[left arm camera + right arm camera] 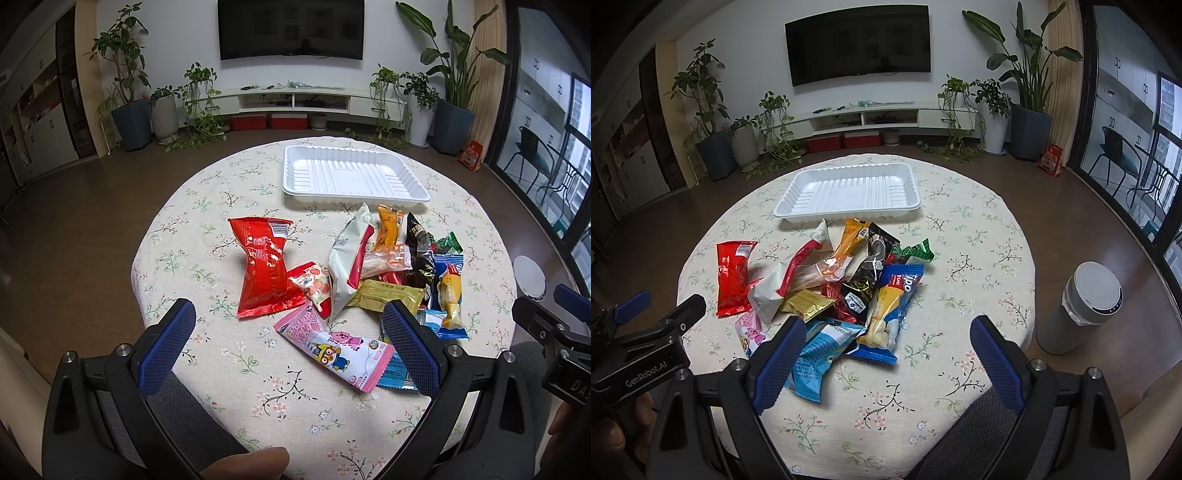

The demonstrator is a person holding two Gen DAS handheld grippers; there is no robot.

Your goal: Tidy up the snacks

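— Both hand-held grippers look idle: the left hand-held gripper (pixel 288 332) has its blue-padded jaws spread wide over the near edge of the bench (pixel 221 387), with nothing between the pads.

— And the right hand-held gripper (pixel 886 350)?

— Spread just as wide, gripping nothing, above the near side of the snack pile (pixel 842 288).

— Where are the snacks?

— Heaped loosely mid-bench on the floral cloth. A red bag (pixel 264 266) lies to the pile's left, slightly apart; a pink cartoon packet (pixel 332 349) lies nearest the left gripper, and a light-blue packet (pixel 816 350) sits just by the right gripper's left pad.

— And the tray?

— The white tray (pixel 798 206) sits beyond the pile, with no snacks in it.
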